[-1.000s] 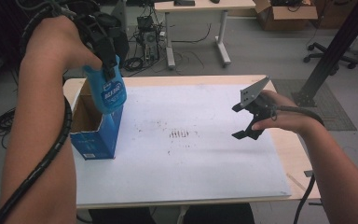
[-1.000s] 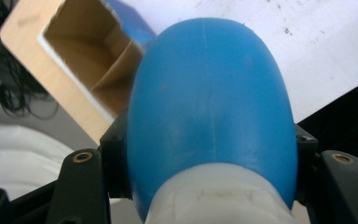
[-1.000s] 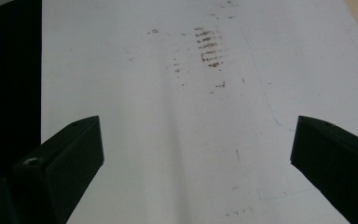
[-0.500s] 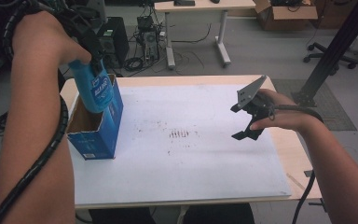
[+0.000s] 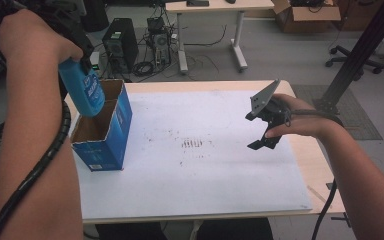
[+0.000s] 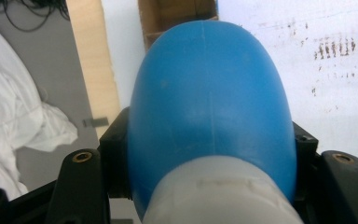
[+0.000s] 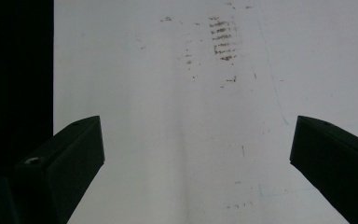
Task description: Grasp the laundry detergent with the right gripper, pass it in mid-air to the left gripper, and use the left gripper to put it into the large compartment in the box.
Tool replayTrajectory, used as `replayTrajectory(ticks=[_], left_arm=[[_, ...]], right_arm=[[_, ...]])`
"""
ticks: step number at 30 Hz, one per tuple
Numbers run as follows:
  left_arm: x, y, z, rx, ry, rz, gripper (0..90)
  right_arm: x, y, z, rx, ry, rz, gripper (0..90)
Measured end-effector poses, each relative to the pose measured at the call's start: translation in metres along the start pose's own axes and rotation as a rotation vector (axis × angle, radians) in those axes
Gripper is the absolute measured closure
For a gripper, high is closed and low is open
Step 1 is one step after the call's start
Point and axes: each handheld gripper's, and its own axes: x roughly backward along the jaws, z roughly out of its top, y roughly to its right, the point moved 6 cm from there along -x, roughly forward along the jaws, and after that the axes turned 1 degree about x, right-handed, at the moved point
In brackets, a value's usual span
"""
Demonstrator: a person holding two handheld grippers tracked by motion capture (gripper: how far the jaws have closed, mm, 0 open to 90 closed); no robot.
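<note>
**Blue bottle held above the open box**

At the far left of the high view, the left gripper (image 5: pixel 82 62) is raised over the table's left end, its jaws clamped on a blue bottle (image 5: pixel 86 92) with white lettering. The bottle hangs base down, tilted a little, and its lower end sits over the open top of a blue cardboard box (image 5: pixel 109 134); whether it touches the box's rim cannot be told. In the left gripper view the bottle (image 6: pixel 209 107) bulges between the two black jaws, which press on both of its sides, with a white band at its near end. Beyond it lie the brown inside of the box (image 6: pixel 177 16) and the white table sheet.

The box stands upright on the left part of the white sheet (image 5: pixel 200 175) that covers the table (image 5: pixel 320 160). Near the sheet's middle is a patch of dark smudges (image 5: pixel 194 145).

To the right, the right gripper (image 5: pixel 265 132) hovers over the sheet's right part, well apart from the box. Its jaws are spread wide with nothing between them. The right gripper view shows both jaw tips far apart above the bare, smudged sheet (image 7: pixel 191 116).
</note>
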Motion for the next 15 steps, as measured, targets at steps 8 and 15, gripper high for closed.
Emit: replayTrajectory(ticks=[8, 15], left_arm=[[-0.018, -0.013, -0.001, 0.048, -0.029, 0.009, 38.1], [-0.032, -0.017, 0.000, 0.065, -0.031, -0.006, 38.1]], right_arm=[[0.003, 0.000, 0.002, 0.004, -0.064, 0.031, 3.0], [0.005, 0.000, 0.002, -0.013, -0.140, 0.058, 3.1]])
